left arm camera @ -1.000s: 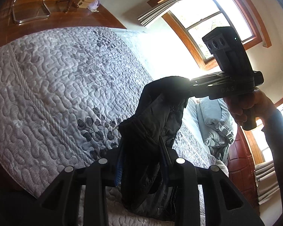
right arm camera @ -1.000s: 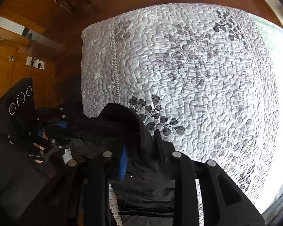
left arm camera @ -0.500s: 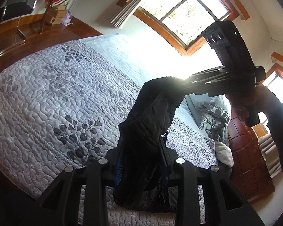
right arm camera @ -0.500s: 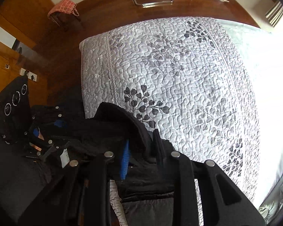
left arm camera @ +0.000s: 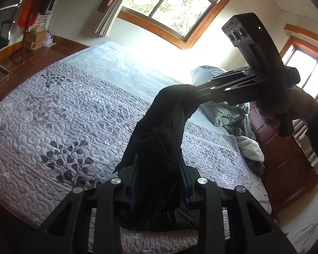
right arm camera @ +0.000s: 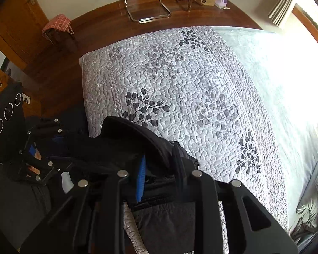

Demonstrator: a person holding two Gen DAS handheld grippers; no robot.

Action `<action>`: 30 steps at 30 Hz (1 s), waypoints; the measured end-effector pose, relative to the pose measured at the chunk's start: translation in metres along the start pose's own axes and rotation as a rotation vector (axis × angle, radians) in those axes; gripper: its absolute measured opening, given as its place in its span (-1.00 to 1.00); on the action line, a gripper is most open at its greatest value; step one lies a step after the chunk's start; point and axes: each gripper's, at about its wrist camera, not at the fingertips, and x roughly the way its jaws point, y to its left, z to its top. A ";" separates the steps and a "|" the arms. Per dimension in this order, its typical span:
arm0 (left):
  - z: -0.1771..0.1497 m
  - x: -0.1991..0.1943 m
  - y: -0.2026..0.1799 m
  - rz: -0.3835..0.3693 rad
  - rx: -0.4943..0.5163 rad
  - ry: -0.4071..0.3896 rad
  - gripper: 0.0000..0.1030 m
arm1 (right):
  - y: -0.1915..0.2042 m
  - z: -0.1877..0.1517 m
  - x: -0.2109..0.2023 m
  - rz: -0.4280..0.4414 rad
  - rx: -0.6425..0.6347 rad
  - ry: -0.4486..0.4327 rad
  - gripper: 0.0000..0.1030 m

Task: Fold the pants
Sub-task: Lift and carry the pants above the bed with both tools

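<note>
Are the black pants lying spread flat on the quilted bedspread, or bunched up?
Bunched: the black pants hang crumpled above the grey quilted bedspread, clamped in both grippers.

Daylight enters through the window [left arm camera: 176, 2] at upper centre of the left wrist view and burns out the far part of the bed [left arm camera: 78, 114] to white. In the right wrist view the same glare washes out the right edge of the frame. The pants [left arm camera: 159, 139] read as a near-black, backlit mass with little detail. Strong fisheye bending at all edges; corners vignetted black. Focus sharp, no motion blur evident.
</note>
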 end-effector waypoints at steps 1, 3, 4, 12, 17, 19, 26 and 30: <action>-0.001 0.001 -0.006 -0.001 0.013 0.004 -0.38 | 0.000 -0.006 -0.004 -0.009 0.003 -0.006 -0.56; -0.004 0.002 -0.019 -0.005 0.039 0.011 -0.38 | -0.001 -0.020 -0.012 -0.021 0.011 -0.018 -0.59; -0.005 0.002 -0.025 -0.006 0.051 0.013 -0.38 | -0.002 -0.027 -0.015 -0.028 0.015 -0.024 -0.59; -0.017 0.012 -0.076 -0.029 0.139 0.035 -0.38 | -0.011 -0.083 -0.041 -0.068 0.076 -0.067 -0.61; -0.024 0.019 -0.104 -0.038 0.186 0.048 -0.38 | -0.017 -0.115 -0.053 -0.087 0.107 -0.095 -0.63; -0.027 0.021 -0.114 -0.041 0.203 0.053 -0.38 | -0.019 -0.127 -0.056 -0.091 0.116 -0.108 -0.63; -0.038 0.031 -0.142 -0.048 0.259 0.077 -0.38 | -0.021 -0.159 -0.063 -0.128 0.131 -0.121 -0.63; -0.044 0.037 -0.157 -0.057 0.287 0.094 -0.38 | -0.022 -0.177 -0.065 -0.152 0.135 -0.125 -0.66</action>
